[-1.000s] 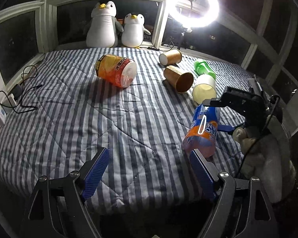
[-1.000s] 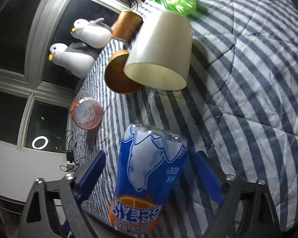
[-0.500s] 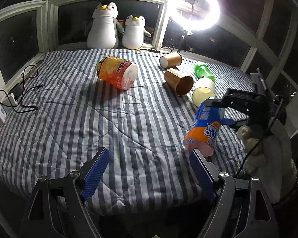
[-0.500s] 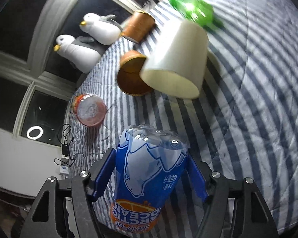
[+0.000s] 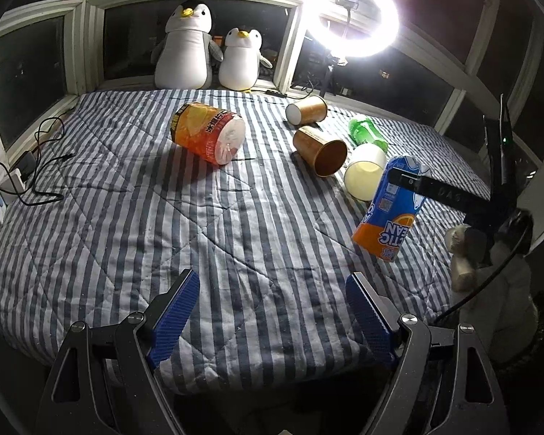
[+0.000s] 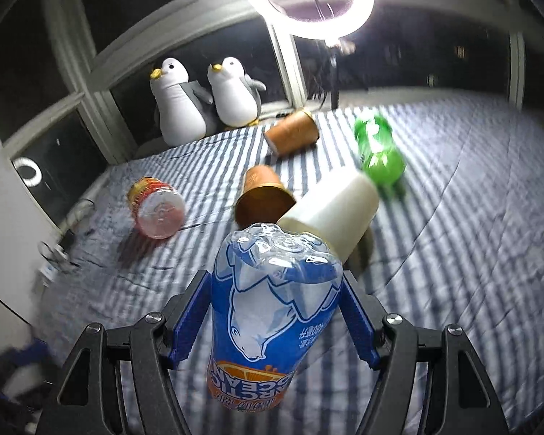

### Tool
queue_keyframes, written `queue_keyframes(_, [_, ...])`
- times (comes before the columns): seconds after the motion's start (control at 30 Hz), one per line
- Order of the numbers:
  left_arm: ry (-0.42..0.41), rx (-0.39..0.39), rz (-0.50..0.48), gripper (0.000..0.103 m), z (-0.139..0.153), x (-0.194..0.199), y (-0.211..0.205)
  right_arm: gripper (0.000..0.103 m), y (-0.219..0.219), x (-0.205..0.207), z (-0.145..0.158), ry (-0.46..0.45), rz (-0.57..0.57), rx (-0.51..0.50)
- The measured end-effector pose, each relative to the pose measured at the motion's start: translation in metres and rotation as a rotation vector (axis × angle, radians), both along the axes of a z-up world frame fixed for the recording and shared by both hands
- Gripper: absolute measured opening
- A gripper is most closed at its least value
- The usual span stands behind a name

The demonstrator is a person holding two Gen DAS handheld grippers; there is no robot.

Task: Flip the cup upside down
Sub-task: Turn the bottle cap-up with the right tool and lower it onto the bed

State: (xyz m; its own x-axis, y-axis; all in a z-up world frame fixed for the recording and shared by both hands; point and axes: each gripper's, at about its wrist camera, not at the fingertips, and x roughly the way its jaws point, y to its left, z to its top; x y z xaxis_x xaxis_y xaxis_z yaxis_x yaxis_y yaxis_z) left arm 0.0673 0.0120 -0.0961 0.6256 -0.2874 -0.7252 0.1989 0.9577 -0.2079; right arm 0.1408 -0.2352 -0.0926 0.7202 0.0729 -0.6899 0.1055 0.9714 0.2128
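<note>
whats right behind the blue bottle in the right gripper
From the right wrist view, the cream cup lies on its side just behind the blue bottle; the bottle covers part of its rim. The right gripper clamps the bottle.

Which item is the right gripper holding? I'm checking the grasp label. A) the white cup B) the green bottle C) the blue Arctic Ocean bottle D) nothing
C: the right gripper has its fingers pressed on either side of the blue Arctic Ocean bottle, held up off the striped quilt.
</note>
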Motion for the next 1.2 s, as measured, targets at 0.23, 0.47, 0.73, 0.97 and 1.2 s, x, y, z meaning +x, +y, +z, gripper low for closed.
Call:
queue_keyframes(0.23, [-0.013,0.006,0.013,0.085,0.003,-0.002,0.001,0.066,0.016,-0.004,0.000,-0.093,0.005,-0.190])
queue_keyframes(0.47, [-0.028,0.018,0.012,0.085,0.005,-0.004,-0.002,0.066,0.019,-0.011,-0.004,-0.126,0.003,-0.222])
queue_keyframes(0.73, [-0.043,0.030,0.002,0.085,0.008,-0.006,-0.006,0.066,0.027,-0.019,-0.007,-0.133,0.032,-0.260])
queue_keyframes(0.97, [-0.039,0.023,-0.003,0.085,0.008,-0.007,-0.007,0.066,0.028,-0.029,-0.007,-0.132,0.046,-0.257])
queue_keyframes(1.2, [-0.028,0.009,-0.012,0.085,0.006,-0.005,-0.010,0.066,0.024,-0.034,-0.007,-0.122,0.054,-0.196])
